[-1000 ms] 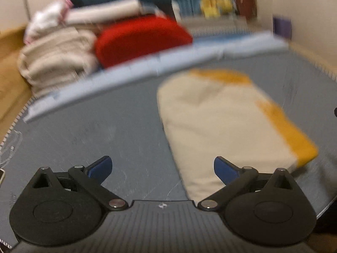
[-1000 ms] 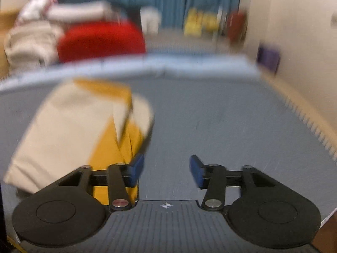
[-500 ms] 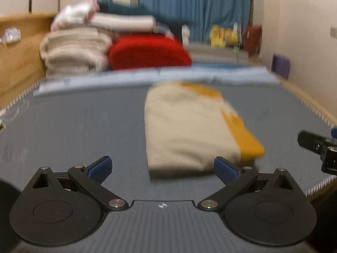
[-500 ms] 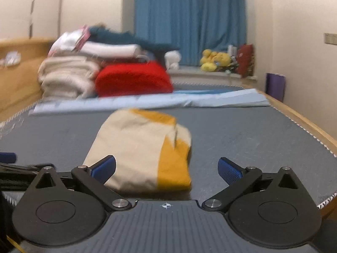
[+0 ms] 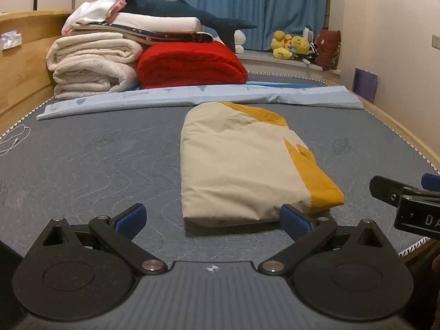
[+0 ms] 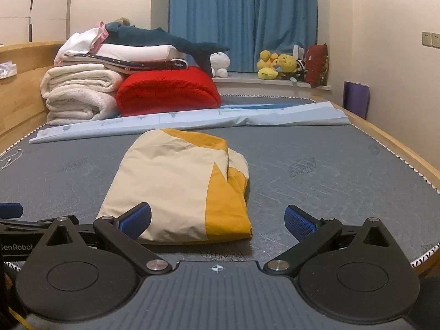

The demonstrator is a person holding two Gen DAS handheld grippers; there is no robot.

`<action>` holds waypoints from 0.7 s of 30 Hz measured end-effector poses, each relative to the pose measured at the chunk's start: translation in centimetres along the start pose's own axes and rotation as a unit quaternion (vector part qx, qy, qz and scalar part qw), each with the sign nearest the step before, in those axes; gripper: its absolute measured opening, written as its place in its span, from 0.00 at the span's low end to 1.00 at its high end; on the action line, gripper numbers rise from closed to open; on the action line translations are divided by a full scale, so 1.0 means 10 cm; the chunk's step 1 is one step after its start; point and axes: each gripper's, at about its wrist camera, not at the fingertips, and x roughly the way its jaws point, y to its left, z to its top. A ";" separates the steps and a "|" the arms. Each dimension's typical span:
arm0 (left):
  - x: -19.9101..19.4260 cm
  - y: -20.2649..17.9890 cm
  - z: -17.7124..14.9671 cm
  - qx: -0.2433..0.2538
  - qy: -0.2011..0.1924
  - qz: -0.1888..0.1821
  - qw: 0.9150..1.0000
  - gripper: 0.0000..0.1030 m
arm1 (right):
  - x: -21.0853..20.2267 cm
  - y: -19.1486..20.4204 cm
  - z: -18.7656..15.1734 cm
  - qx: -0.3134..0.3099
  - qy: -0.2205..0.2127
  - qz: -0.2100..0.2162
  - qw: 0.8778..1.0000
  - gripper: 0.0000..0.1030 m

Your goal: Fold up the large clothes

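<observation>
Now your left gripper (image 5: 211,220) hangs low over the near edge of the mattress (image 5: 82,159), jaws spread wide, nothing between the blue pads (image 5: 130,218). Your right gripper (image 6: 218,220) sits the same way; its jaws have just been opening and now stand fully apart, empty, the pads clear of the cloth. Each tool shows at the edge of the other's view, so you hold them side by side. Folded garment (image 5: 242,165), cream with mustard-yellow panels, lies flat on the grey quilted mattress just ahead of both tools; neither touches it. From the left camera it sits ahead and to the right, its near fold just past the right-hand pad. From the right camera it sits ahead and to the left, its near left corner hidden behind the left-hand pad. Yellow band runs along the garment's right side, with a loose flap bunched at that edge. Beyond it a pale blue sheet (image 6: 192,118) lies across the mattress. Further back: rolled white blankets (image 6: 79,93), a red blanket (image 6: 167,90) beside them, more folded linen and a dark plush shark (image 6: 165,41) stacked on top. Blue curtain (image 6: 242,19) behind, yellow plush toys (image 6: 275,64) on the sill. White cable (image 5: 13,140) at the mattress's left edge.
</observation>
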 end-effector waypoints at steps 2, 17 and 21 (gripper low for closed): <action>0.01 0.00 -0.01 -0.001 0.001 -0.003 1.000 1.00 | 0.03 0.02 -0.01 -0.003 0.000 0.000 1.000 0.99; 0.12 -0.05 0.01 -0.010 0.012 -0.008 1.000 1.00 | 0.12 0.10 -0.03 -0.013 0.007 0.004 1.000 0.99; 0.12 -0.07 0.00 -0.008 0.011 -0.006 1.000 1.00 | 0.12 0.10 -0.03 -0.013 0.007 0.004 1.000 0.99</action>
